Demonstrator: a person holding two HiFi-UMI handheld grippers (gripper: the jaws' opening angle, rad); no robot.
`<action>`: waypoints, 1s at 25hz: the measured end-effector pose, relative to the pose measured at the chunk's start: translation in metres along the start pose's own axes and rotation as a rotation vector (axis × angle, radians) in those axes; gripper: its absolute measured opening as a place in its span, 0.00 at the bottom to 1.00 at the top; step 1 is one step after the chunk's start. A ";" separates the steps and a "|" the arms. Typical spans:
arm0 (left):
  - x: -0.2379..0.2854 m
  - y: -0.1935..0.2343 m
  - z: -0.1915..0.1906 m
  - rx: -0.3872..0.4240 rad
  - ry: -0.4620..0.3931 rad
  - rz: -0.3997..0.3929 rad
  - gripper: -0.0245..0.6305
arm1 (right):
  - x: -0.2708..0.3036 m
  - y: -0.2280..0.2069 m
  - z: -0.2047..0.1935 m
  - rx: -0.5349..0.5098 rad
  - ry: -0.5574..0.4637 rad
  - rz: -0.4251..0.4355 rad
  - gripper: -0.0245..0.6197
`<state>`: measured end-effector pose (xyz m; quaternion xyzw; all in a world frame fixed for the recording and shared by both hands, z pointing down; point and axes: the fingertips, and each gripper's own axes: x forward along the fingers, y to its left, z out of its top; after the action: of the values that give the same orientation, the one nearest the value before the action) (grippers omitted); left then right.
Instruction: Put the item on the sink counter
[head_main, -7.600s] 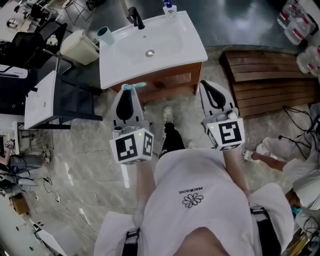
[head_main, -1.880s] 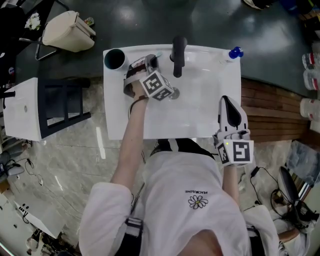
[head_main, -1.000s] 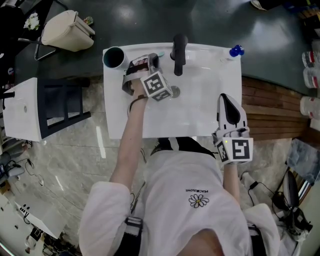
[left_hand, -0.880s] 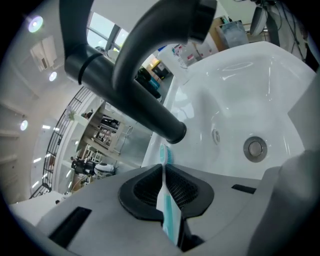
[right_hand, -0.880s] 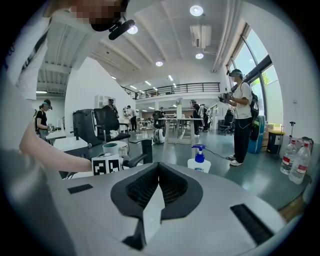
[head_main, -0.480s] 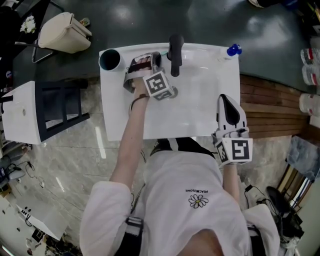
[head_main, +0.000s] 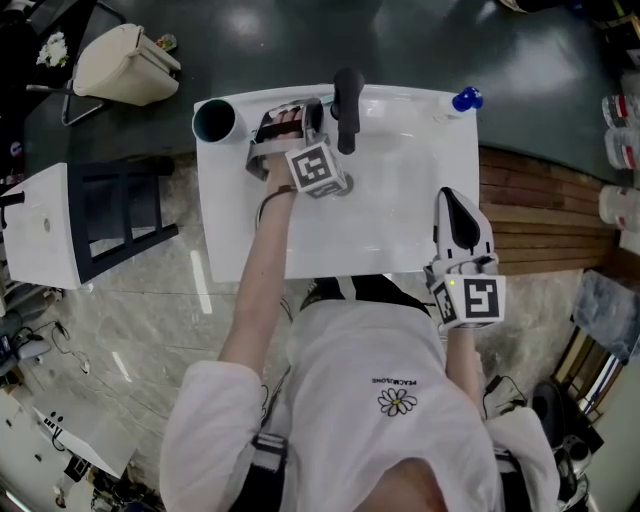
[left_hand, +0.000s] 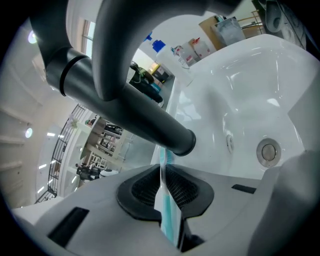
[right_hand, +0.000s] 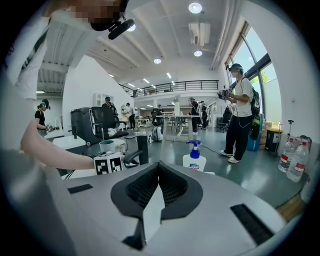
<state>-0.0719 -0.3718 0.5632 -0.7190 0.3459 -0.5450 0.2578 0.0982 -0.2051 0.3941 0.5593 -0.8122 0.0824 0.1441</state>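
Since the earliest picture I have come right up to the sink, and my left gripper (head_main: 298, 112) has gone from in front of my body to the back left part of the white sink counter (head_main: 400, 235). In the last two seconds it has hardly moved. It stands there between the dark teal cup (head_main: 213, 120) and the black faucet (head_main: 347, 95), with its marker cube turned to me.

In the left gripper view the jaws of this gripper (left_hand: 167, 172) are nearly together and they pinch the thin handle of a teal and white toothbrush (left_hand: 166, 210). The toothbrush runs forward out of the pads, and its far end goes behind the round tip of the faucet spout (left_hand: 135, 107). The toothbrush is in my grip, over the counter edge beside the basin. I cannot tell if its head touches the counter. To the right of it in this view the basin goes down to the metal drain (left_hand: 268, 151).

My right gripper (head_main: 456, 205) has stayed over the front right edge of the counter. In the right gripper view its jaws (right_hand: 159, 172) are pressed together at the tips with nothing between them. Behind them stands a soap pump bottle with a blue top (right_hand: 194, 157), at the back right corner of the counter. Several people stand farther back in the hall.
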 end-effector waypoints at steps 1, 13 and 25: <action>0.000 -0.001 0.000 -0.011 -0.003 0.000 0.09 | 0.000 0.000 0.000 0.000 0.000 0.001 0.05; -0.006 0.008 0.000 -0.090 -0.016 0.014 0.20 | 0.001 0.001 -0.002 0.004 -0.008 0.013 0.05; -0.023 0.008 0.000 -0.090 0.002 0.004 0.29 | -0.010 0.005 0.003 0.001 -0.029 0.013 0.05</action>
<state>-0.0772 -0.3584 0.5430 -0.7287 0.3717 -0.5289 0.2262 0.0966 -0.1955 0.3884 0.5551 -0.8178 0.0756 0.1317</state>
